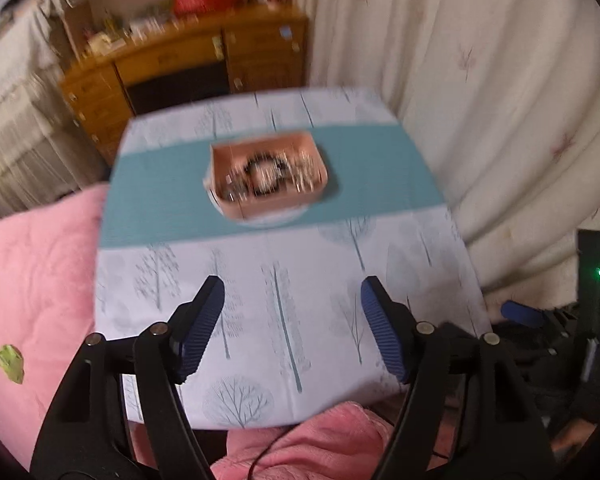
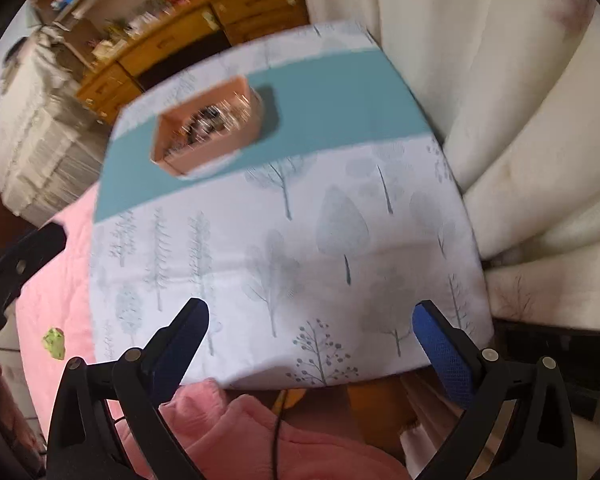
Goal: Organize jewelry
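Note:
A pink box (image 1: pixel 266 174) full of jewelry, with a dark beaded bracelet (image 1: pixel 262 170) and shiny pieces, sits on the teal band of the tablecloth (image 1: pixel 148 184). It also shows in the right wrist view (image 2: pixel 208 124), far left. My left gripper (image 1: pixel 292 312) is open and empty, held above the near part of the table, well short of the box. My right gripper (image 2: pixel 310 332) is open and empty over the table's near edge. Both views are blurred.
The small table carries a white tree-print cloth (image 2: pixel 300 240). Cream curtains (image 1: pixel 480 80) hang close on the right. A pink quilt (image 1: pixel 32 280) lies left and in front. A wooden desk (image 1: pixel 188 64) stands behind. The right gripper's blue pad (image 1: pixel 522 314) shows at the right.

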`<act>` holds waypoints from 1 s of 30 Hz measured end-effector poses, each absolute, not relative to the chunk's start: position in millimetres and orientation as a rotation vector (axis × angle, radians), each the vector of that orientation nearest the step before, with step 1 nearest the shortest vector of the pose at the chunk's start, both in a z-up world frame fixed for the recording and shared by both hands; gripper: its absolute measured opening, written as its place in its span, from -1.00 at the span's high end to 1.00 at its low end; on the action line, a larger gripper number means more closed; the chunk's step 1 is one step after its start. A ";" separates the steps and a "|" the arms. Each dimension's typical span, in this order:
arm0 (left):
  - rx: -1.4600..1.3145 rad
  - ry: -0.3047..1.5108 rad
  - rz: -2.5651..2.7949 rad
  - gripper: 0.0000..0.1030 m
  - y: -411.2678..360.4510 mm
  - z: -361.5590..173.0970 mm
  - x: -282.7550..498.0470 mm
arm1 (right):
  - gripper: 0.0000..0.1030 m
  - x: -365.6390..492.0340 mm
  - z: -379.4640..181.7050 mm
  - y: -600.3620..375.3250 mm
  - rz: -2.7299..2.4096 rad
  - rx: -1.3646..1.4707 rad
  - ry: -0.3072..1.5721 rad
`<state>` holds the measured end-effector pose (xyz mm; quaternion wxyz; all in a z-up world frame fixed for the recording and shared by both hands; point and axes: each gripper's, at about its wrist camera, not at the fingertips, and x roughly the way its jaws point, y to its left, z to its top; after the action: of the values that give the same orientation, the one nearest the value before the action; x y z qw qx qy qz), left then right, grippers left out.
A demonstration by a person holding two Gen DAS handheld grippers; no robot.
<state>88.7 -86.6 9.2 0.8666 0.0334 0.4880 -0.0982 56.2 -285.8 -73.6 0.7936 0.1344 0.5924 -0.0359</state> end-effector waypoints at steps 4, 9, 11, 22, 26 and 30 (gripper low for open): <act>0.029 0.983 -0.145 -0.50 -83.6 17.2 74.3 | -0.99 44.6 -30.7 -283.7 -0.057 0.250 1.121; 0.001 0.987 -0.060 -0.53 -64.3 7.5 55.2 | -0.99 34.5 5.8 -270.1 0.022 0.210 0.988; -0.023 0.982 -0.022 -0.57 -53.1 4.1 51.7 | -0.99 31.3 17.4 -256.6 0.049 0.157 0.962; 0.003 0.944 0.130 -0.99 -19.9 -0.3 37.6 | -0.99 10.1 42.9 -191.0 0.172 0.035 0.865; 0.027 0.938 0.111 -0.99 -25.6 0.2 35.4 | -0.99 6.8 45.3 -181.6 0.190 0.018 0.871; 0.036 0.946 0.096 -0.99 -32.5 -2.4 37.2 | -0.99 9.1 39.0 -183.5 0.186 0.032 0.879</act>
<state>37.2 -32.5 -2.4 0.8889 0.0173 0.4554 0.0461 9.1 -183.5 39.0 0.9007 0.0157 0.4247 0.0899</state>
